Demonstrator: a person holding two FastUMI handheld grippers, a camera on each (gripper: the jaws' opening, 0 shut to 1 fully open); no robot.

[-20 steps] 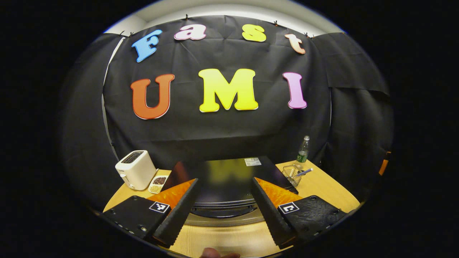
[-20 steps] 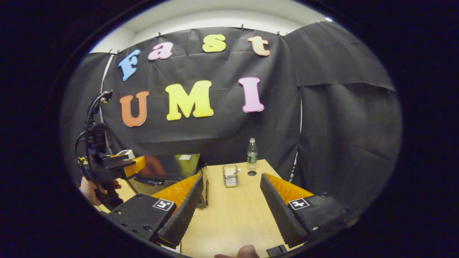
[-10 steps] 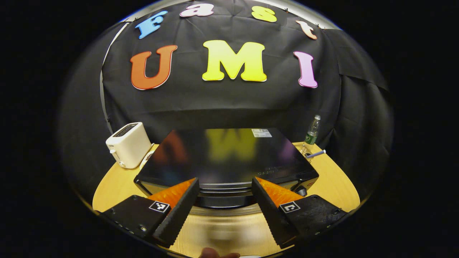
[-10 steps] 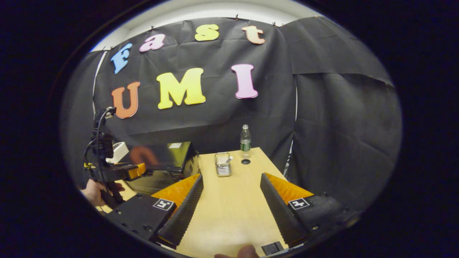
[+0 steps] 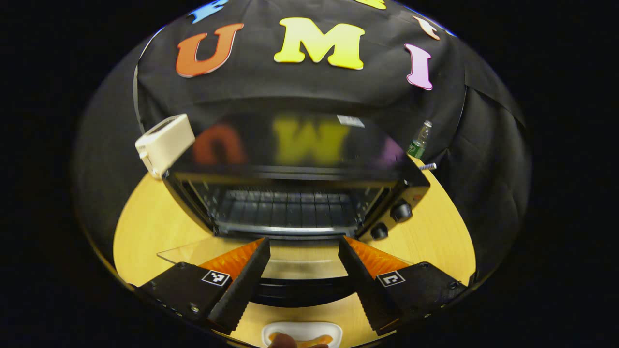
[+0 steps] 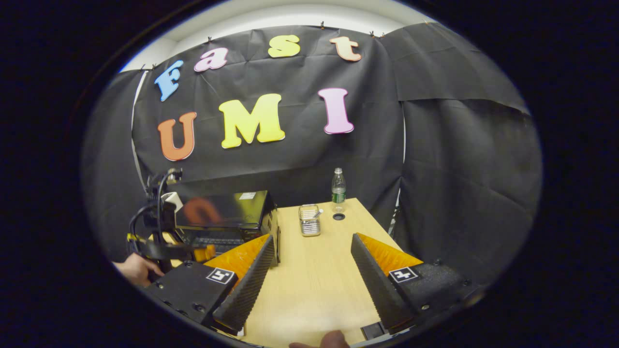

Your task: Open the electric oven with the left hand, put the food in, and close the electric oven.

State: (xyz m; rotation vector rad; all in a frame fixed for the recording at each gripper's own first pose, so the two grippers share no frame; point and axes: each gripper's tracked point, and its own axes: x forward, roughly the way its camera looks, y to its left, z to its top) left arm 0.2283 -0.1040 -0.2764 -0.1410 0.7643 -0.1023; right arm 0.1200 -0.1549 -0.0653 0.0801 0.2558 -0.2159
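Left gripper view
Oven: one black electric oven [image 5: 300, 159] at the wooden worktop's [image 5: 145, 217] middle, long axis side to side, mouth facing the camera.
Door: glass door [image 5: 295, 253] folded down flat.
Knobs: two [image 5: 400, 211].
Left gripper [image 5: 302, 278]: fingers spread, straddling the door's handle edge.
Food: one white dish [image 5: 302, 332] at the near edge.
Toaster: one white toaster [image 5: 164, 142], back-left corner.

Right gripper view
Right gripper [image 6: 312, 285]: fingers apart, holding nothing, above the bare worktop.
Bottle: one clear bottle [image 6: 338, 191], far edge.
Basket: one wire basket [image 6: 309, 225] beside it.

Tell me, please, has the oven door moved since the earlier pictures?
Yes. The oven door has swung down from shut to open, lying flat in front of the oven, whose rack is now exposed; the left gripper straddles it.
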